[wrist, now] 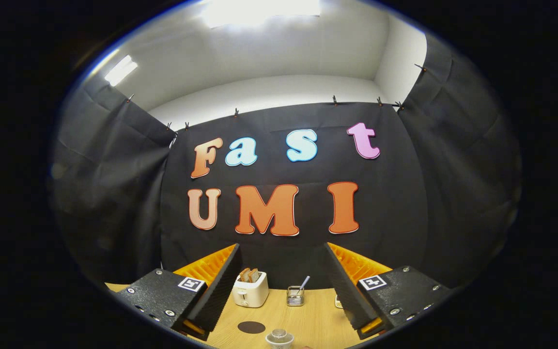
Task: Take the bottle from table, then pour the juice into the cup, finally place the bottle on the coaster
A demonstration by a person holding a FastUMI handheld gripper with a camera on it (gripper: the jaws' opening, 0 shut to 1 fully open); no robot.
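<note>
Hovering gripper (283, 291), fingers apart, wooden table (317, 320), toaster (250, 290), cup (279, 338), coaster (251, 327)

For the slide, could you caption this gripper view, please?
Open gripper raised above the table, framing toaster, utensil holder, coaster and cup.

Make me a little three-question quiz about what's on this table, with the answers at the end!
1. True or false: the fingers are spread apart with nothing between them.
2. What sticks out of the top of the white toaster?
A. toast slices
B. a banana
C. a fork
3. Fill in: the dark round coaster lies on the wooden ____, left of the small glass cup.

Key: 1 true; 2 A; 3 table.
</note>
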